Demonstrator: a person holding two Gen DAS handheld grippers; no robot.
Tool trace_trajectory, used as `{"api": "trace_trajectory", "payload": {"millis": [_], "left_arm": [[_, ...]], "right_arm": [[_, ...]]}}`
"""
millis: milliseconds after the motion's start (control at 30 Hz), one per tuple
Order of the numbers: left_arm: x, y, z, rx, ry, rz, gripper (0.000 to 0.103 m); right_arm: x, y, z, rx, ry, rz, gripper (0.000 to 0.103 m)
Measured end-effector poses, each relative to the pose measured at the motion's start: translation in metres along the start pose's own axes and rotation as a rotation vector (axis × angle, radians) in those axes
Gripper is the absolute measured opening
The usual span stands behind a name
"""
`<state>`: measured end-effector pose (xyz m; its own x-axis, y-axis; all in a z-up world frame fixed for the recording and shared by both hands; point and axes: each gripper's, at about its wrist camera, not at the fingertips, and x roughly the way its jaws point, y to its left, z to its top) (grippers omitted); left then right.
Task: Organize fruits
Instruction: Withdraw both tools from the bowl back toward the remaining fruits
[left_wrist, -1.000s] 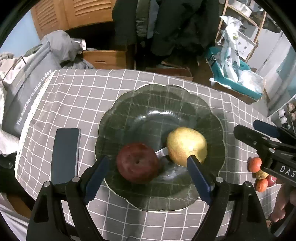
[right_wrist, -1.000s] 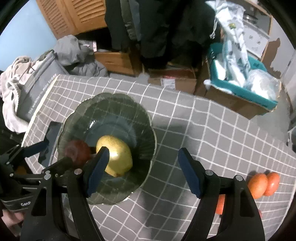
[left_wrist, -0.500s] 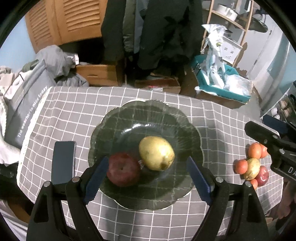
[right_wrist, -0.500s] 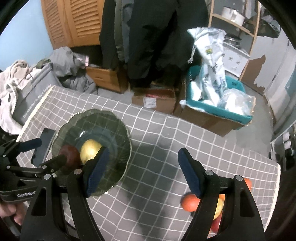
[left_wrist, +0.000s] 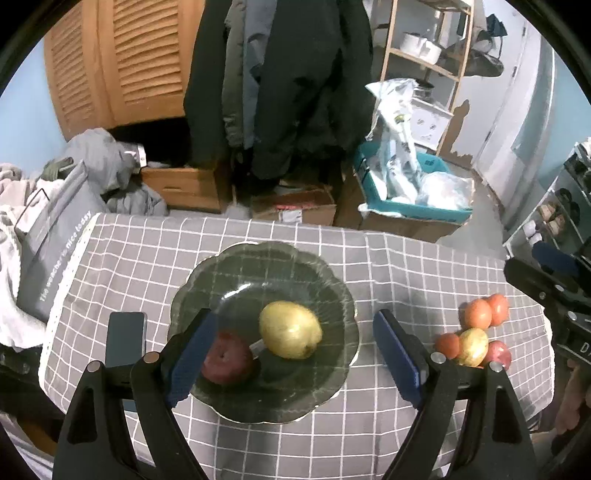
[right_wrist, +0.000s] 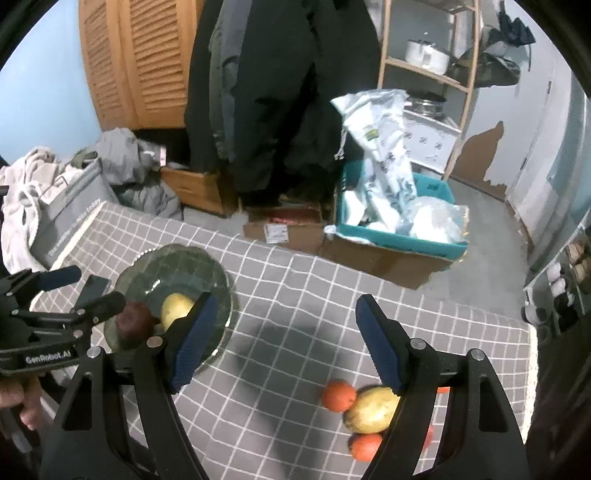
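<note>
Right now I see my left gripper (left_wrist: 291, 354) with its jaws spread wide and nothing between them, held above the near edge of the dark glass plate (left_wrist: 221, 273). On that plate a yellow pear (left_wrist: 290, 334) lies just beside a dark red apple (left_wrist: 227, 358), both toward the near side. The plate sits on the grey checked tabletop (left_wrist: 147, 258), with a dark phone (left_wrist: 125, 338) flat just to its left. My right gripper (right_wrist: 282, 341) is also wide apart and empty, above bare cloth between the plate and the loose fruit. That loose pile lies near the right end of the tabletop: a second yellow pear (right_wrist: 371, 410) touching an orange fruit (right_wrist: 338, 396), with another orange one (right_wrist: 365, 446) just below it. In the left wrist view, a red apple (left_wrist: 499, 353) touches that same pile.
</note>
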<state>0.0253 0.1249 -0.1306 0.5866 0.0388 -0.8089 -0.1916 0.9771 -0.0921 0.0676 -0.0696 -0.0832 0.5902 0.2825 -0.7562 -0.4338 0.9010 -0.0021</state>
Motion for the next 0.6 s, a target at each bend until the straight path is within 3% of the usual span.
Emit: {"api": "trace_trajectory", "payload": {"millis": [333, 600], "left_arm": [[-0.019, -0.028, 0.001, 0.047, -0.06, -0.035, 0.093], [-0.032, -0.053, 0.002, 0.094, -0.097, -0.059, 0.1]], "right_arm": [[-0.044, -0.03, -0.008, 0.019, -0.079, -0.034, 0.087], [-0.069, -0.059, -0.024, 0.039, -0.1, -0.062, 0.088]]}}
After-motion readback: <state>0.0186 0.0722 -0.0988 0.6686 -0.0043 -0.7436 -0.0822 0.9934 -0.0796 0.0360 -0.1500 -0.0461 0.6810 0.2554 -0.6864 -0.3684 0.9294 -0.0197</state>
